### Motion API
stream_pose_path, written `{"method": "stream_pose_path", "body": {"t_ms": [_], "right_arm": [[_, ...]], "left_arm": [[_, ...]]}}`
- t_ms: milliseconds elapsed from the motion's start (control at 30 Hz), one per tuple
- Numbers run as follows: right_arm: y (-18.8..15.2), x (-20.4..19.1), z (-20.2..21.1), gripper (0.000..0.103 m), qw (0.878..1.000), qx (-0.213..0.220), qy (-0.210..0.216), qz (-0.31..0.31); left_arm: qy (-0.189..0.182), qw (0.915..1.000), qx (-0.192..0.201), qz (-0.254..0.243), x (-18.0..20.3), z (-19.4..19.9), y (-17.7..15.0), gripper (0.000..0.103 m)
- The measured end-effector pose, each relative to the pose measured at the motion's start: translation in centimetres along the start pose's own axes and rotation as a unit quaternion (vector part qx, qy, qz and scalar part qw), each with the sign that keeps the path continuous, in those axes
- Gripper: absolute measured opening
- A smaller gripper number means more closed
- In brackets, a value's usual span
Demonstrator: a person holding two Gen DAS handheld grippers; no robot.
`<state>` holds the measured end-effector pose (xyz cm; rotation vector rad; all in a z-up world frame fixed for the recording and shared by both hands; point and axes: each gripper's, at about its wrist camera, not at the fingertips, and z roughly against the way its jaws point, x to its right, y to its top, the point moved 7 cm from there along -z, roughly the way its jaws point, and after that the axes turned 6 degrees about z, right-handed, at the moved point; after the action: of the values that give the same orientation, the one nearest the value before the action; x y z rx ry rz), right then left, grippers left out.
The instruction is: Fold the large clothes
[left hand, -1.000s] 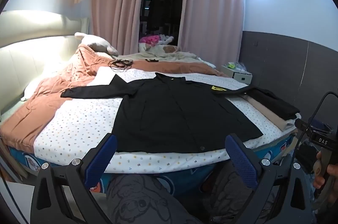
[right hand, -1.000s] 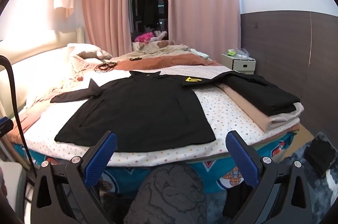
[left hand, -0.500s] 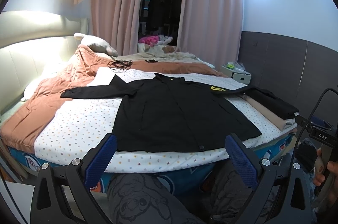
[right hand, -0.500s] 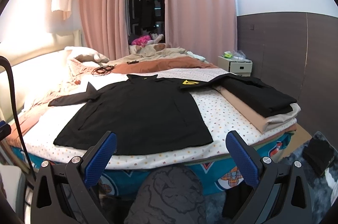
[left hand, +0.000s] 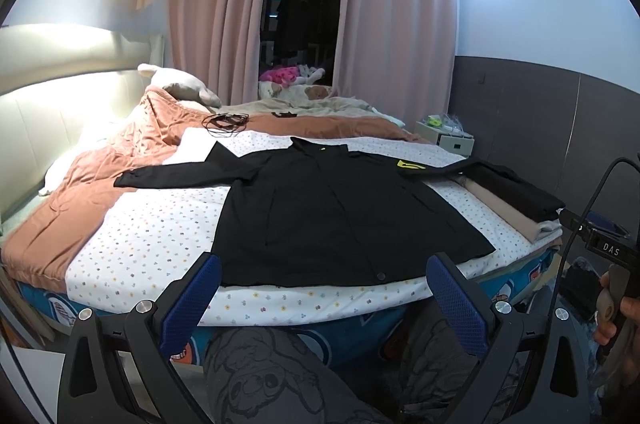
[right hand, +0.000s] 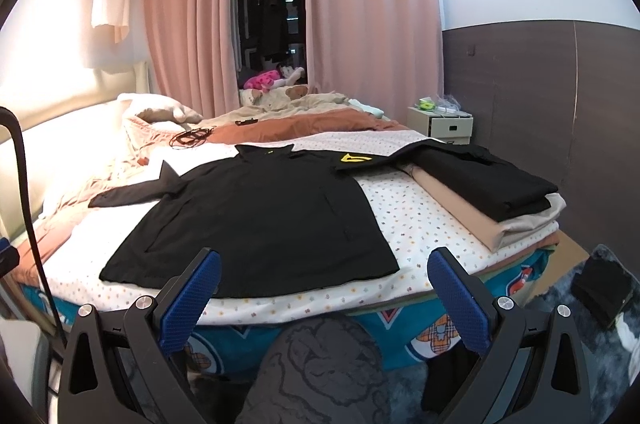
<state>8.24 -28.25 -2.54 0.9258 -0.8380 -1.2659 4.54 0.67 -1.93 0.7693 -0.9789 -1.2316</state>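
Where visible, "DAS" label (left hand: 611, 249), black jacket (left hand: 340, 216).

Folded stack (right hand: 484, 183) crowds the bed's (right hand: 404, 220) right edge beside the black shirt (right hand: 260, 220).

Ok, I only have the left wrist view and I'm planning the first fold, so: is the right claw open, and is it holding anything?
Observer: The right claw is open and empty, hovering short of the black jacket and its near hem.
Operator: Anything on the floor on that side?
Observer: Yes, a flat black object lies on the grey rug to the right of the bed.
Operator: And the near end of the folded stack?
Observer: A folded black garment lies on top of beige ones, with a strip of spotted sheet between the stack and the jacket's body.
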Motion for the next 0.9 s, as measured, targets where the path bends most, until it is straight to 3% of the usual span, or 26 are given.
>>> {"method": "stream_pose_path", "body": {"t_ms": [900], "right_arm": [[0.58, 0.49, 0.16, 0.103, 1.0, 0.005, -0.005, -0.002]], "left_arm": [[0.0, 1.0, 0.006, -0.005, 0.35, 0.63, 0.08, 0.103]]}}
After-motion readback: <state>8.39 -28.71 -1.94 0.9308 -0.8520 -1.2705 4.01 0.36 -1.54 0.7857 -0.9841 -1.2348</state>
